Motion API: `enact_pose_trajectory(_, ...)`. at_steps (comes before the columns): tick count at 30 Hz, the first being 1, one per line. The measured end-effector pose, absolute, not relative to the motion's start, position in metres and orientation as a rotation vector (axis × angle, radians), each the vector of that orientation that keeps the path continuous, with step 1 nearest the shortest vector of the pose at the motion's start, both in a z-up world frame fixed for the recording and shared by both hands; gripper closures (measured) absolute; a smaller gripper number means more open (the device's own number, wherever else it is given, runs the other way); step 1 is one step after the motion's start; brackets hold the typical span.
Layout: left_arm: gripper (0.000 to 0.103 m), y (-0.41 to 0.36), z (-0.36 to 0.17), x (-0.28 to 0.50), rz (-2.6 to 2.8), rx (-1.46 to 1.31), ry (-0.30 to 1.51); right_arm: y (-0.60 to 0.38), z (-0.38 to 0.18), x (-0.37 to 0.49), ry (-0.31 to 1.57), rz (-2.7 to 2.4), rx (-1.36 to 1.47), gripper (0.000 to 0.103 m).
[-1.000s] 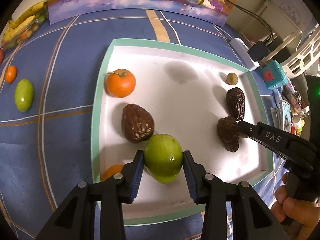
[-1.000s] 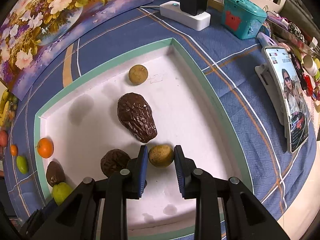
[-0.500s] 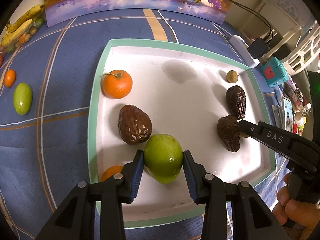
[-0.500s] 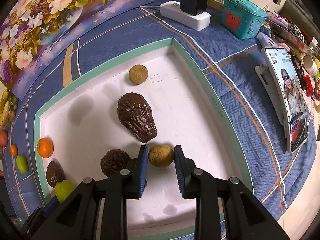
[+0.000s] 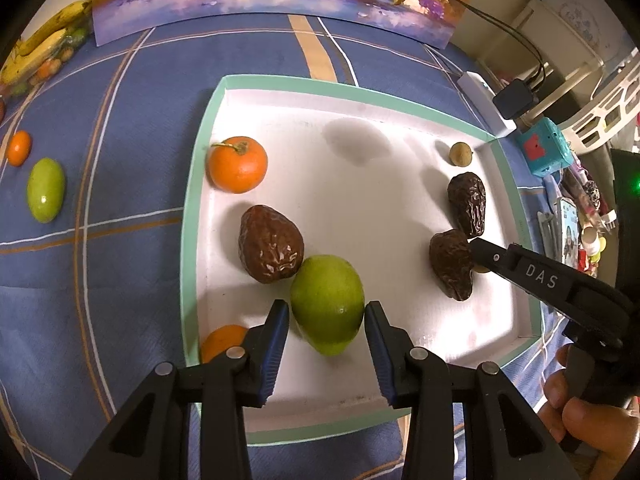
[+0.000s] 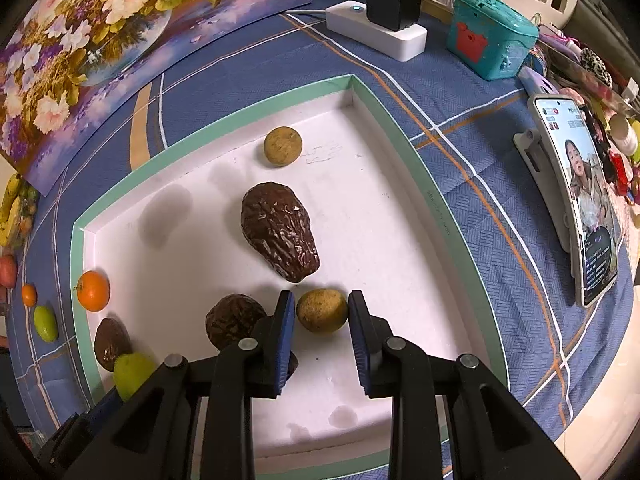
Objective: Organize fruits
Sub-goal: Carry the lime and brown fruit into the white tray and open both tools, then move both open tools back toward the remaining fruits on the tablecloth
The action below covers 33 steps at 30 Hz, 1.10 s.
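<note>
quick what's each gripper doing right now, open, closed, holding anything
Left gripper: jaws opening around the green fruit, which sits in the tray; a gap shows beside one pad.
Right gripper: shut on the small yellow-brown fruit.

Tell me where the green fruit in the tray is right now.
In the left wrist view, the green fruit sits between the left claw fingers, near the tray left wall, touching a brown wrinkled fruit.

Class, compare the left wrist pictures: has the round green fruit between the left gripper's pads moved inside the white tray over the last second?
No. The round green fruit sits beside the same wrinkled brown fruit, near the white tray rim's lower left corner.
</note>
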<state>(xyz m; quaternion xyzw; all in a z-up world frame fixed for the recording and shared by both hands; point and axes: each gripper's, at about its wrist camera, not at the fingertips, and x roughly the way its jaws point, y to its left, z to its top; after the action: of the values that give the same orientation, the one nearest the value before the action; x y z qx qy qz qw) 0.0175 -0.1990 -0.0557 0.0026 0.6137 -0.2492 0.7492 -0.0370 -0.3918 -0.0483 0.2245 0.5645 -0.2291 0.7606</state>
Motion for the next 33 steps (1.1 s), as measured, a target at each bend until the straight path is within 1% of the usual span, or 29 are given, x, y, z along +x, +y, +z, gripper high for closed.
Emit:
enact_pose_trajectory(5, 0.060, -0.194, -0.047, 0.016, -0.556, -0.010, 1.341, -0.389, -0.044, -0.037, 1.223, -0.505, 0.470, 0.074)
enact_pose_trajectory(9, 0.057, -0.191, -0.038, 0.014, -0.568, -0.011, 1.321, -0.389, -0.038, -0.038, 1.212, -0.509, 0.457, 0.073)
enact_pose_trajectory(17, 0.057, -0.182, -0.022, 0.015, -0.585, -0.034, 1.290, -0.392, -0.024, -0.041, 1.176, -0.513, 0.439, 0.072)
enact_pose_trajectory(24, 0.057, -0.157, -0.009, 0.026, -0.547, -0.092, 1.251, -0.390, -0.005, -0.046, 1.124, -0.499, 0.429, 0.072)
enact_pose_trajectory(31, 0.057, -0.128, -0.013, 0.042, -0.468, -0.162, 1.258, -0.376, 0.004, -0.040, 1.102, -0.452, 0.402, 0.072)
enact_pose_trajectory(32, 0.055, -0.123, -0.015, 0.045, -0.440, -0.167, 1.262, -0.373, 0.004, -0.039, 1.102, -0.442, 0.397, 0.072)
enact_pose_trajectory(33, 0.049, -0.120, -0.018, 0.048, -0.419, -0.170, 1.267, -0.370, 0.004, -0.038, 1.104, -0.437, 0.392, 0.071)
